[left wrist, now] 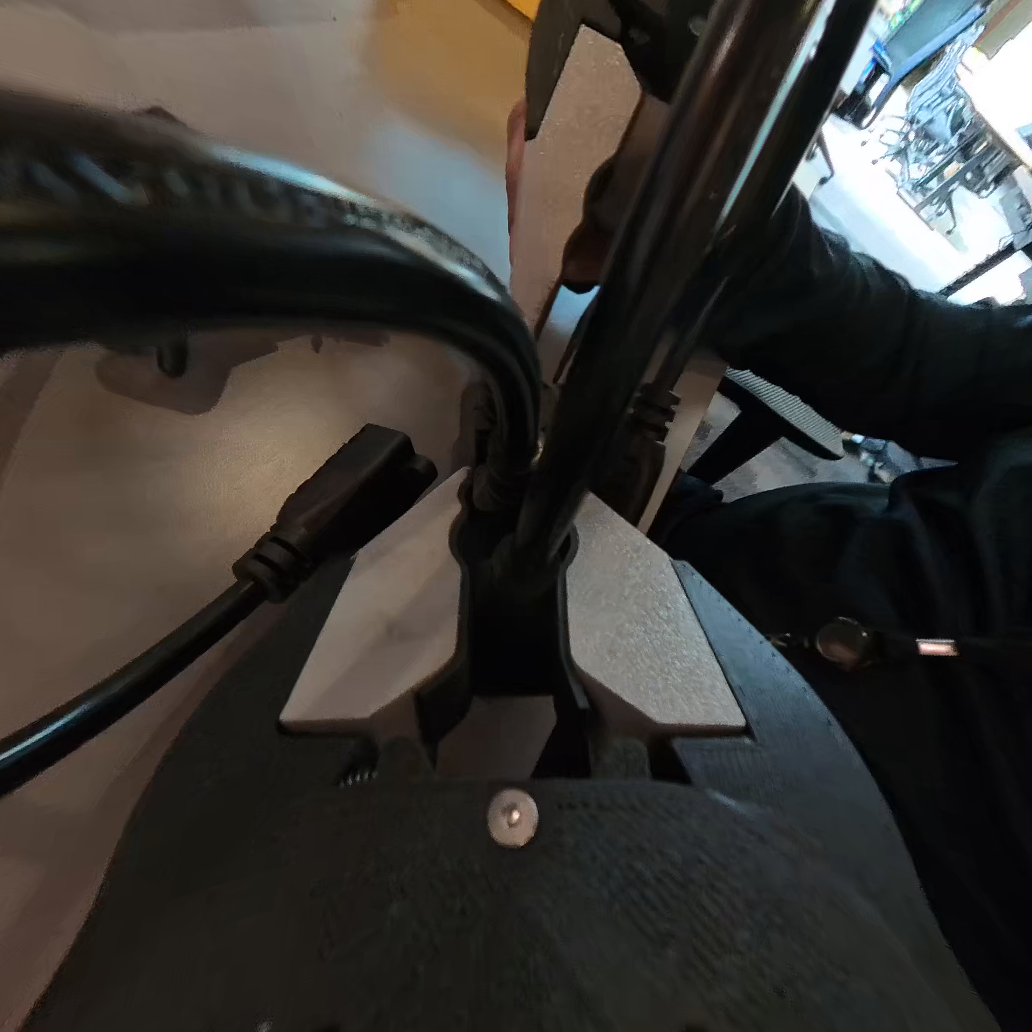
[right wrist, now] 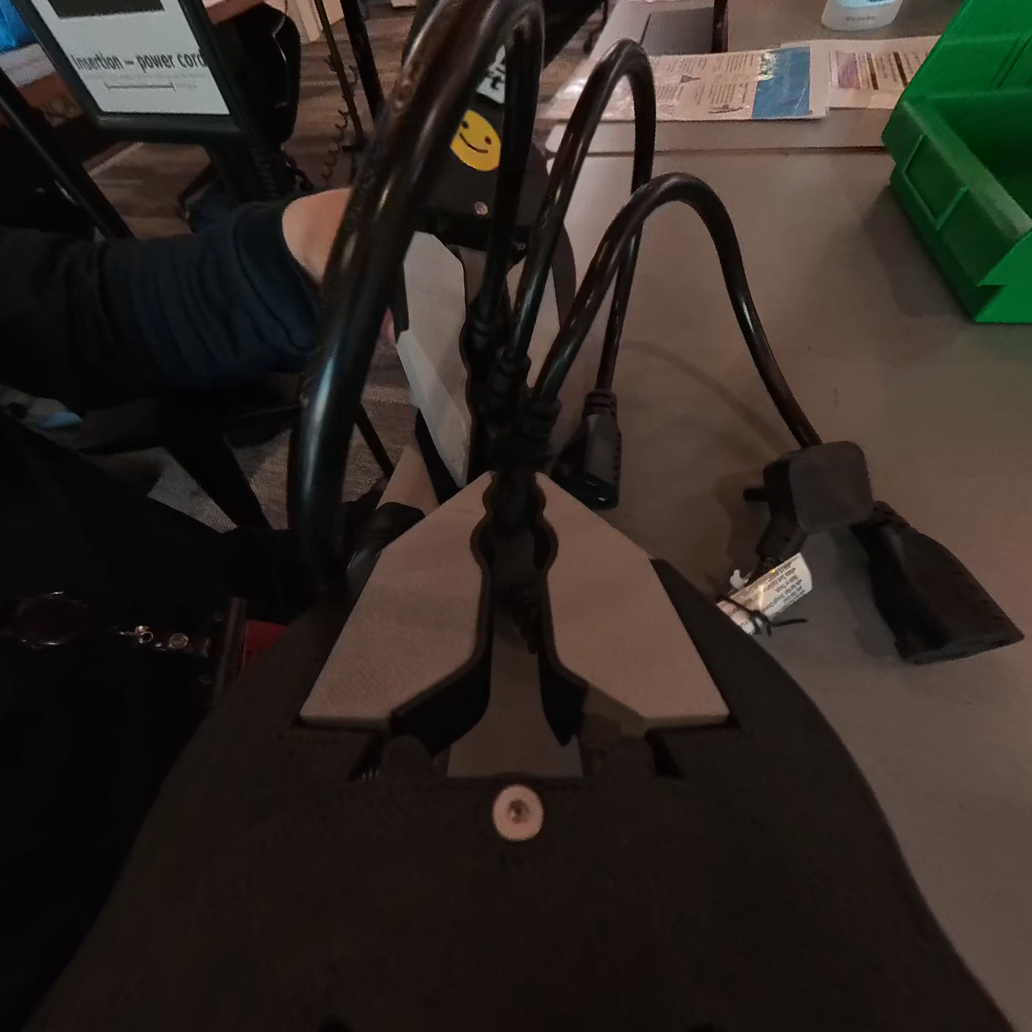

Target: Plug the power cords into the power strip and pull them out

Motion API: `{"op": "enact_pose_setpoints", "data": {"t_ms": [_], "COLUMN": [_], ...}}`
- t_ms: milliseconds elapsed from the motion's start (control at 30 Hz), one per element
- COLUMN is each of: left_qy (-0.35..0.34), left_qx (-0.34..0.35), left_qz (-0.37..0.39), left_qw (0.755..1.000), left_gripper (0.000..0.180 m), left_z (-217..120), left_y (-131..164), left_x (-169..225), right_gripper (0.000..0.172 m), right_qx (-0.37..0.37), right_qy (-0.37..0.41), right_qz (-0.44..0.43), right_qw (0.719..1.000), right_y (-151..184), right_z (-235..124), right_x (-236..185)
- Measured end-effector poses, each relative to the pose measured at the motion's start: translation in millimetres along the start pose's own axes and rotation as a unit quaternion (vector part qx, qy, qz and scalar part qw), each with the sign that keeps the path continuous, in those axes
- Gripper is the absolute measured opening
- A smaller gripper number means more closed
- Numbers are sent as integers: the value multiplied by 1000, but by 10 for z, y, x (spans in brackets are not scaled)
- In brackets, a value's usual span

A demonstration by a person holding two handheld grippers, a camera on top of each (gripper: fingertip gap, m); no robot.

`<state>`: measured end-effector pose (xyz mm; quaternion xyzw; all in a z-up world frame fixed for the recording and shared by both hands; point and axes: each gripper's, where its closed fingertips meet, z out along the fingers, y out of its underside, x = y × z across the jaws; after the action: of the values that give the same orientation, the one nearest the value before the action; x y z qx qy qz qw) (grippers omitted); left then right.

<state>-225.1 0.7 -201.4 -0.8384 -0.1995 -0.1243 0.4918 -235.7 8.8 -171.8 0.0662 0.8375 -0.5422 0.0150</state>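
Two hand-held grippers meet over the grey table (right wrist: 726, 234), both crowding the same bunch of black cords. Right gripper (right wrist: 515, 502): jaws nearly together, pads clamped on a black ribbed cord end (right wrist: 516, 447) that runs straight ahead out of the tips, long axis in line with the fingers. Left gripper (left wrist: 514, 530): jaws a little apart, closed round a black cord bundle (left wrist: 505, 447), directly beyond the right one's tips. A loose connector (right wrist: 600, 447) lies just ahead-right of the right gripper; a black plug (right wrist: 821, 486) and a socket block (right wrist: 938, 592) further right, near the green bin (right wrist: 971, 167). The right gripper looks nearer these. Whether that block is the power strip, cannot tell.
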Motion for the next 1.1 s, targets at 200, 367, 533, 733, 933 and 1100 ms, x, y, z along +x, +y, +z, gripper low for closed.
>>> {"op": "enact_pose_setpoints", "data": {"t_ms": [200, 367, 533, 733, 933, 1100], "left_qy": [-19, -34, -46, -45, -40, -44], "left_qx": [-20, -32, -36, -29, -18, -18], "left_qz": [47, 101, 141, 135, 111, 120], "left_qw": [999, 994, 988, 989, 993, 992], "left_gripper": [25, 25, 25, 25, 25, 26], "left_z": [37, 77, 98, 107, 142, 158], "left_y": [27, 46, 58, 45, 10, 2], "left_x": [45, 88, 106, 108, 110, 113], "right_gripper": [12, 20, 17, 16, 14, 14], "right_qx": [12, 18, 16, 14, 20, 17], "right_qy": [-10, -28, -49, -31, -32, -31], "right_qz": [9, 24, 25, -6, 5, 2], "right_qw": [1000, 999, 998, 999, 999, 999], "right_y": [-34, -39, -21, -23, -27, -20], "right_z": [20, 63, 110, 108, 100, 90], "right_x": [-25, -72, -147, -146, -128, -125]}}
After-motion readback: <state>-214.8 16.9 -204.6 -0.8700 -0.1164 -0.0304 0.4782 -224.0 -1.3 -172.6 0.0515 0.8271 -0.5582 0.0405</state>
